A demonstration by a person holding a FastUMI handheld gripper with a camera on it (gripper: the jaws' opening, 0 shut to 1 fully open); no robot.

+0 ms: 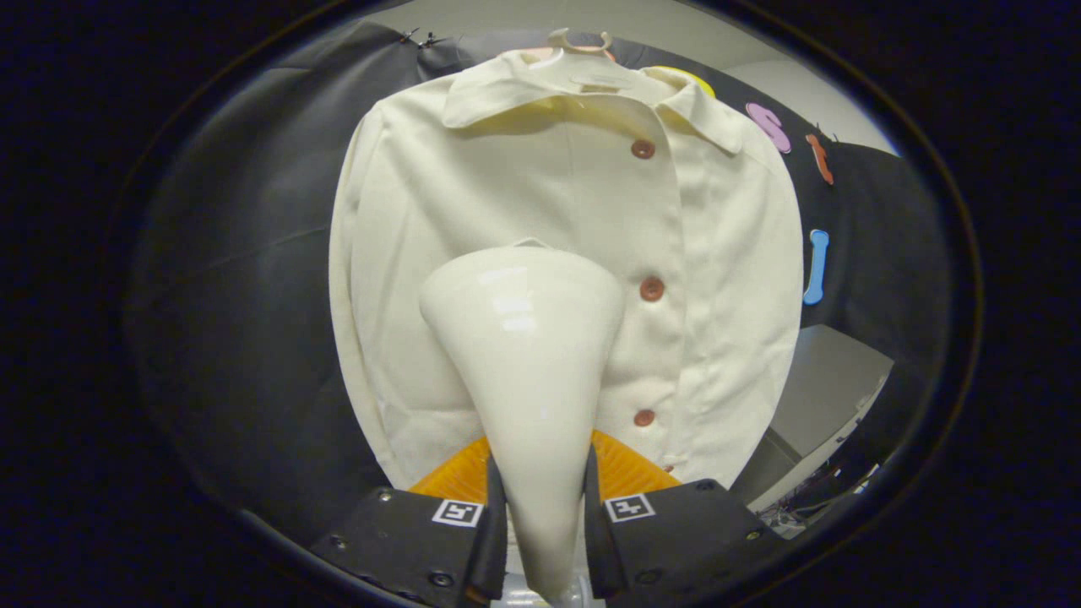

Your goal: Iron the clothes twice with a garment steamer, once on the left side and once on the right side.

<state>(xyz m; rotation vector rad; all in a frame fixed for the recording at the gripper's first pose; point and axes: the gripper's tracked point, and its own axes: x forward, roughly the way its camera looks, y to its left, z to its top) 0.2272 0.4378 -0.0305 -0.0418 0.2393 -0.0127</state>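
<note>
**Steamer head on the shirt front, with the button placket close by**

The tool [545,515] is pinching the garment steamer [528,355] by its narrow neck, one finger pressed against each side, so the wide head points away from the fingers toward the shirt [718,279]. The shirt hangs on a hanger [581,40] against the booth's dark wall, buttoned up, collar at the top. The head sits over the panel on the wearer's right of the button row, roughly level with the middle button [651,289]; whether its face touches the cloth cannot be told from here.

Risks from this point, as a judgement:

- The neck is smooth, glossy and tapered. If the pinch is light, the steamer could slide or twist between the fingers when it drags on fabric.
- The middle button lies just beside the head's edge. A pass that drifts sideways could catch on it or on the placket fold and tug the shirt.
- The shirt hangs freely from one hanger, so pushing hard may swing it away or tip it off the hook rather than smooth it.
- Lingering in one spot could overwet or mark the pale cloth.
- The sleeve [346,279] beside this panel may fold under the head and be creased.
</note>
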